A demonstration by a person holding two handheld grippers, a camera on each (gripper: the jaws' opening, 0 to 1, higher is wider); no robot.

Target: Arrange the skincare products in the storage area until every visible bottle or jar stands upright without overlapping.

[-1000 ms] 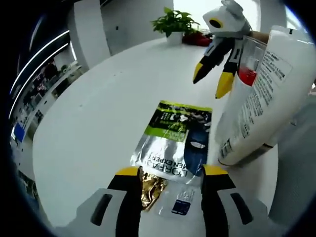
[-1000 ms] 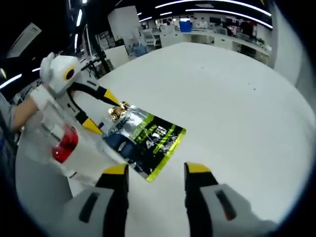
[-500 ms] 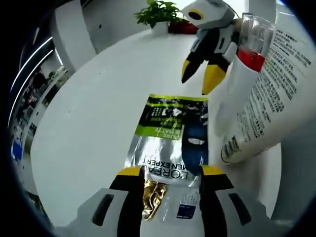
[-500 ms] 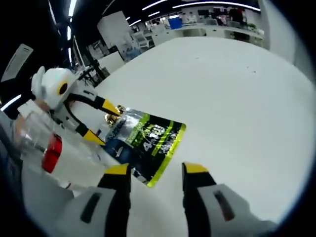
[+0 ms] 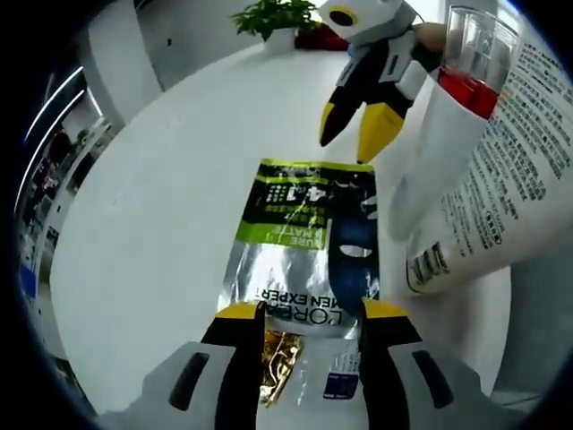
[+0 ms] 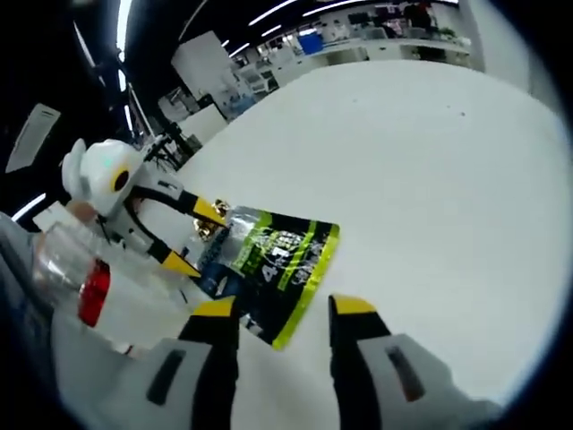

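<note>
A silver, green and black sachet (image 5: 304, 242) lies flat on the white table (image 5: 152, 215). My left gripper (image 5: 311, 313) is open, its yellow-tipped jaws standing either side of the sachet's near end, where a gold patch shows. A big white bottle (image 5: 488, 170) with a red band and clear cap slants up at the right, its base by the sachet. My right gripper (image 5: 354, 130) hangs open over the sachet's far end, with a hand behind it. From the right gripper (image 6: 284, 309), the sachet (image 6: 269, 260), the left gripper (image 6: 197, 237) and the bottle (image 6: 107, 305) show.
A potted plant (image 5: 273, 18) and something red (image 5: 318, 38) stand at the table's far edge. The table's rim (image 5: 67, 305) curves close on the left. Past the table (image 6: 430, 161), office desks (image 6: 358, 36) stand at the back.
Both views have shifted as the hands moved. The right gripper has come closer over the sachet's far end. The sachet has stayed flat on the table and both grippers have stayed open.
</note>
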